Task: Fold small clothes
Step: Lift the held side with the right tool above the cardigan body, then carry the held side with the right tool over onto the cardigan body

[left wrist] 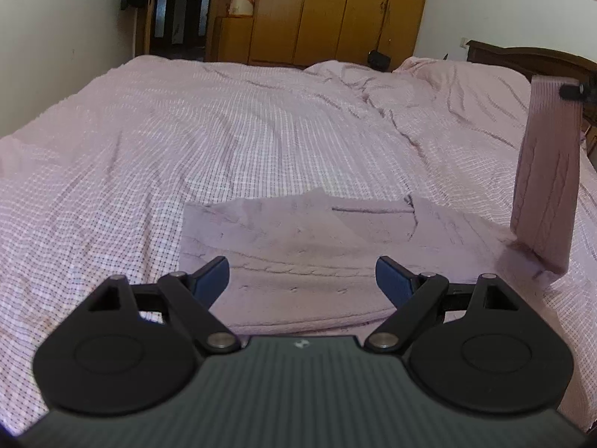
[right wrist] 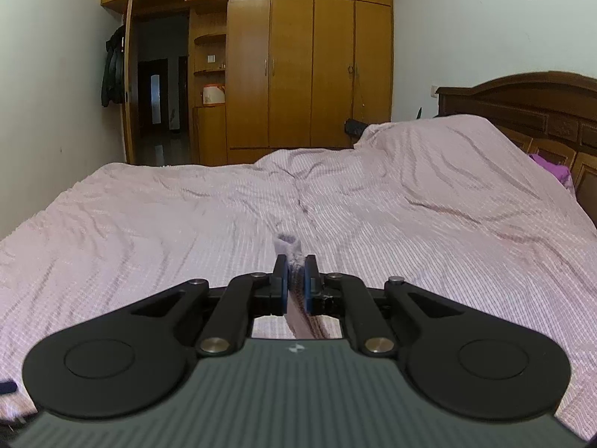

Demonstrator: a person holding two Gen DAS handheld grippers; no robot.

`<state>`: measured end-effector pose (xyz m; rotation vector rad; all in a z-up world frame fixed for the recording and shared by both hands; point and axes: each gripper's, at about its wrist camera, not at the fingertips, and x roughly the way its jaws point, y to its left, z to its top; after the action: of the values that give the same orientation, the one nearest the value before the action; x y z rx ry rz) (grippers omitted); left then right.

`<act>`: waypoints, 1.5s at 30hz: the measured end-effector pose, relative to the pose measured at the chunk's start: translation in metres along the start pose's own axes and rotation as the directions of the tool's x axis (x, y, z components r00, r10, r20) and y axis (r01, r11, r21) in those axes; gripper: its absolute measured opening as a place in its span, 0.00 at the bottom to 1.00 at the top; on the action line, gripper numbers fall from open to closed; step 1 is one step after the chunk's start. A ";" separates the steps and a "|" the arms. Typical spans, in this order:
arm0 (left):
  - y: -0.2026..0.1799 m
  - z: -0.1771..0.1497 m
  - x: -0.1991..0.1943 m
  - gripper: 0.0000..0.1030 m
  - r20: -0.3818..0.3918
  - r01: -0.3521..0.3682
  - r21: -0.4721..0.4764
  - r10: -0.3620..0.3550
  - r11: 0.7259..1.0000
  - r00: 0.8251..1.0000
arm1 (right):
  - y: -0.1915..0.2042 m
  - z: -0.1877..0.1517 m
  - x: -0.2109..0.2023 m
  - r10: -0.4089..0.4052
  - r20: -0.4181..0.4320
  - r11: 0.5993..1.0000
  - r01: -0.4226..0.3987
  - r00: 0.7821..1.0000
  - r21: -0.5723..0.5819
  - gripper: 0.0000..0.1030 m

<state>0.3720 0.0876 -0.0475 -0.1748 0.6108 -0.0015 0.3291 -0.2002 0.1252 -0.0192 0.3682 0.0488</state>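
Observation:
A small pale pink knitted garment point(left wrist: 306, 250) lies flat on the bed, right in front of my left gripper point(left wrist: 302, 280), which is open and empty just above its near edge. One sleeve point(left wrist: 548, 171) of the garment is lifted upright at the right side of the left wrist view, pinched at its top by my right gripper point(left wrist: 576, 91). In the right wrist view my right gripper point(right wrist: 296, 280) is shut on that sleeve point(right wrist: 289, 250), whose end sticks out above the fingertips.
The bed has a pink checked cover point(left wrist: 186, 142) with wrinkles toward the far right. A dark wooden headboard point(right wrist: 522, 104) stands at the right. A wooden wardrobe point(right wrist: 298, 67) and an open doorway point(right wrist: 156, 93) are beyond the bed.

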 end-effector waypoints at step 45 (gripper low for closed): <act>0.036 -0.007 0.025 0.85 -0.093 -0.055 -0.068 0.049 0.996 0.994 | 0.199 -0.174 0.109 0.240 -0.351 0.969 -0.247 0.905 0.025 0.28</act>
<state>0.3862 0.1208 -0.0734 -0.2277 0.7070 0.0627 0.3582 -0.0011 -0.0780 -0.0013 0.7290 0.3004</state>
